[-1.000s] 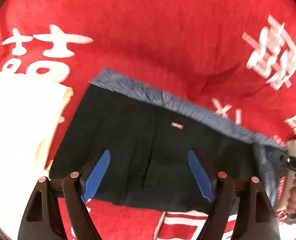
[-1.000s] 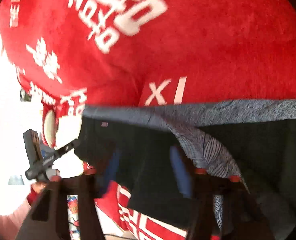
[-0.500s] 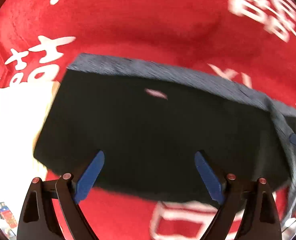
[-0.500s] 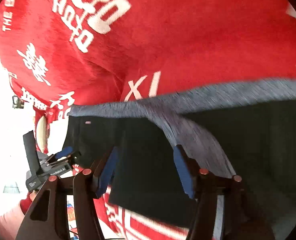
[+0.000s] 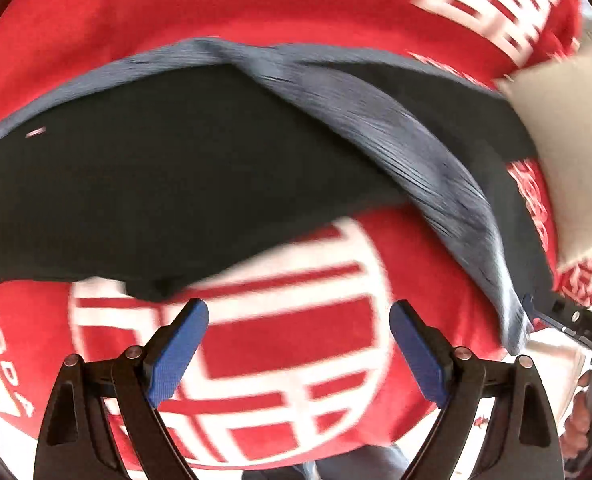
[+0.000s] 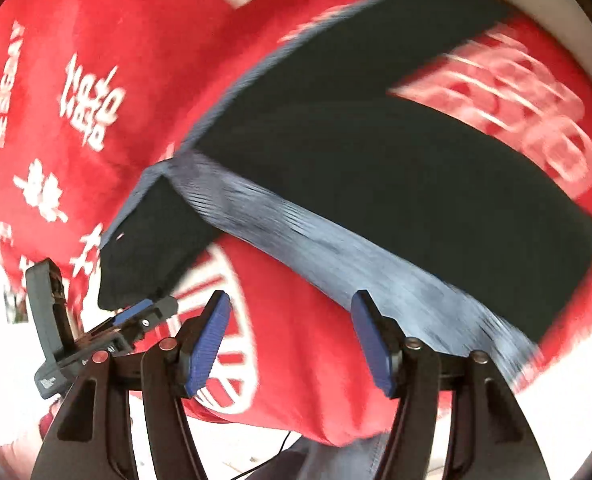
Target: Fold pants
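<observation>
The black pants (image 5: 175, 184) lie flat on a red blanket (image 5: 296, 4), with a grey-blue strip of their fabric (image 5: 416, 152) turned over across them. My left gripper (image 5: 298, 308) is open over the blanket's white print, just short of the pants' near edge, with nothing between its blue pads. In the right wrist view the pants (image 6: 376, 168) stretch from the middle to the upper right. My right gripper (image 6: 291, 298) hovers near the grey-blue strip (image 6: 336, 256); its jaws are opening and hold nothing. Each gripper shows at the edge of the other's view.
The red blanket (image 6: 135, 40) carries white lettering and drops off at its near edge. A cream pillow-like thing (image 5: 568, 140) lies at the pants' far right end. A person's fingers (image 5: 580, 420) hold the right gripper's handle.
Both grippers have pulled back off the pants toward the blanket's near edge and swung sideways. The right jaws have widened; the left jaws widened slightly. The pants stay lying on the blanket.
</observation>
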`<state>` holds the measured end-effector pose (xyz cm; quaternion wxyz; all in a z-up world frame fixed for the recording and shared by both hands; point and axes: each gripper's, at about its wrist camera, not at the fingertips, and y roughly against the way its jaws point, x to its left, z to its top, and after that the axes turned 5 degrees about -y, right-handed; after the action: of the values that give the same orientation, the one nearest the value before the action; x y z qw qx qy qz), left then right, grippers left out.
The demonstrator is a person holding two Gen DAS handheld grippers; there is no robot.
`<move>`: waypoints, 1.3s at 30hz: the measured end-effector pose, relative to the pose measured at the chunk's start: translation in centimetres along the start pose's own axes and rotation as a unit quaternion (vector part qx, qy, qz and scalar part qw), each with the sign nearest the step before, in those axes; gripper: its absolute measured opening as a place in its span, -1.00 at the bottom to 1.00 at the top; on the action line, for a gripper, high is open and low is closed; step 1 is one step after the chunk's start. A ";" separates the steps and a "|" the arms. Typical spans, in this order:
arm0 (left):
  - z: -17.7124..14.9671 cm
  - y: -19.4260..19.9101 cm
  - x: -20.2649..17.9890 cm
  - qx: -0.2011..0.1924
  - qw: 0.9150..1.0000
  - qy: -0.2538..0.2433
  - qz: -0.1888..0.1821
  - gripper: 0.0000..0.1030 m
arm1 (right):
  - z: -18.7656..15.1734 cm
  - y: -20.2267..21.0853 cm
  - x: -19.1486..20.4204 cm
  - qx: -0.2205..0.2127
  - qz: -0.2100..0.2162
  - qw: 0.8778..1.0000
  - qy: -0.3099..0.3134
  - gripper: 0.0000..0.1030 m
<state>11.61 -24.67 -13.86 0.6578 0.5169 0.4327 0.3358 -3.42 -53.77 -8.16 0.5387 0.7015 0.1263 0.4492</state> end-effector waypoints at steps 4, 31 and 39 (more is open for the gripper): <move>-1.5 0.3 -2.9 -0.010 0.999 -0.025 -0.017 0.80 | -3.9 2.4 -5.6 -0.025 -0.018 0.998 -0.051 0.30; 1.1 -5.0 -10.5 0.042 0.993 0.049 -0.099 0.80 | -1.6 1.9 -14.1 0.058 0.097 0.993 -0.030 -0.95; 4.0 -6.7 -9.0 0.060 0.969 0.168 -0.174 0.80 | 3.7 7.5 -10.7 0.065 0.165 0.984 0.008 -0.95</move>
<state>11.68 -35.83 -18.03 0.5918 0.4087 0.6396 0.2715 -8.96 -66.15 -6.99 0.4092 0.7424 0.0419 0.5288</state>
